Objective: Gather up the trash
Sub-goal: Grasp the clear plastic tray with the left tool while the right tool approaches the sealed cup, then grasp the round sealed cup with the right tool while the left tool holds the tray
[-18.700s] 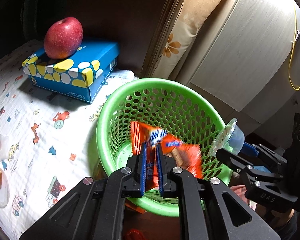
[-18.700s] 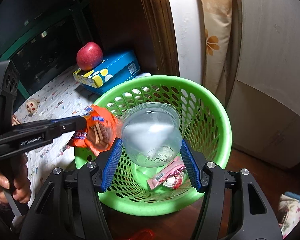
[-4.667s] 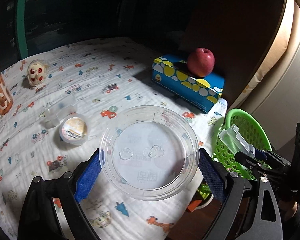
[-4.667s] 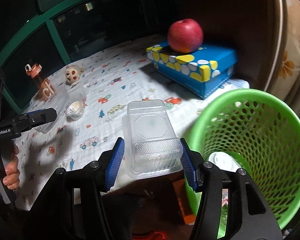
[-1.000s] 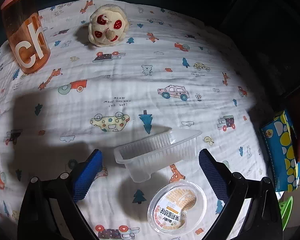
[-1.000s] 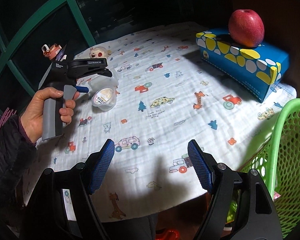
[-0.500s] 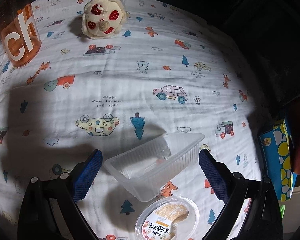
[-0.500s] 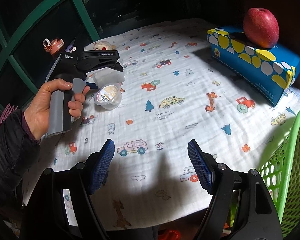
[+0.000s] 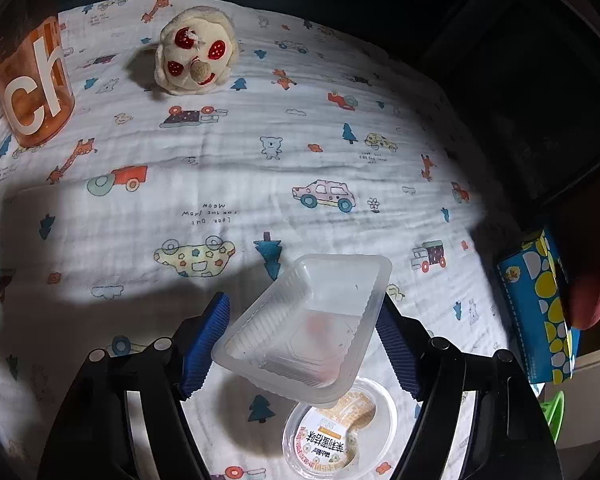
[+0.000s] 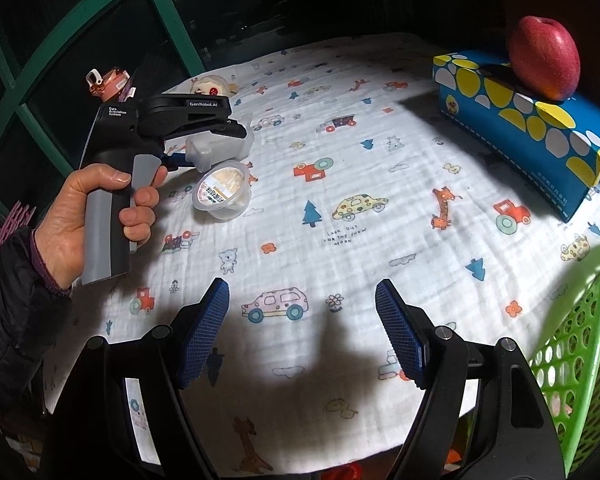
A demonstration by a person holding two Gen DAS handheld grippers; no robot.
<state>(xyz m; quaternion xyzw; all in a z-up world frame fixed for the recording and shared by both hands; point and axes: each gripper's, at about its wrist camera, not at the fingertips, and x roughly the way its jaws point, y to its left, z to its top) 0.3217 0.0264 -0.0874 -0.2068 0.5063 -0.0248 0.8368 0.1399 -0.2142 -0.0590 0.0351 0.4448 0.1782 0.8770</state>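
The tray [image 9: 312, 324], a clear plastic food tray, now sits tilted between the blue pads of the left gripper [image 9: 302, 336], its near end lifted off the cloth [image 9: 220, 168]. A second ago it lay flat on the cloth with the jaws spread wide on either side; they have just been closing, and both pads now meet the tray's edges, so I judge it gripped and starting to come up. From the right wrist view the same tray shows pinched at the tip of the left gripper [image 10: 220, 148], with the person's hand [image 10: 96, 216] squeezing the trigger. Just beside and partly under the tray stands the cup [image 9: 338, 436], a small sealed pudding cup, not yet picked. The right gripper [image 10: 302, 332] hangs over bare cloth with its jaws apart and nothing between them. The basket [image 10: 580, 360] is at the right edge, well apart from the tray. So one more piece of trash is in hand; what remains is the carry across to the basket, then the cup. The bottle [image 9: 32, 76], toy [image 9: 196, 56], box [image 10: 520, 120] and apple [image 10: 544, 56] look like things to leave.
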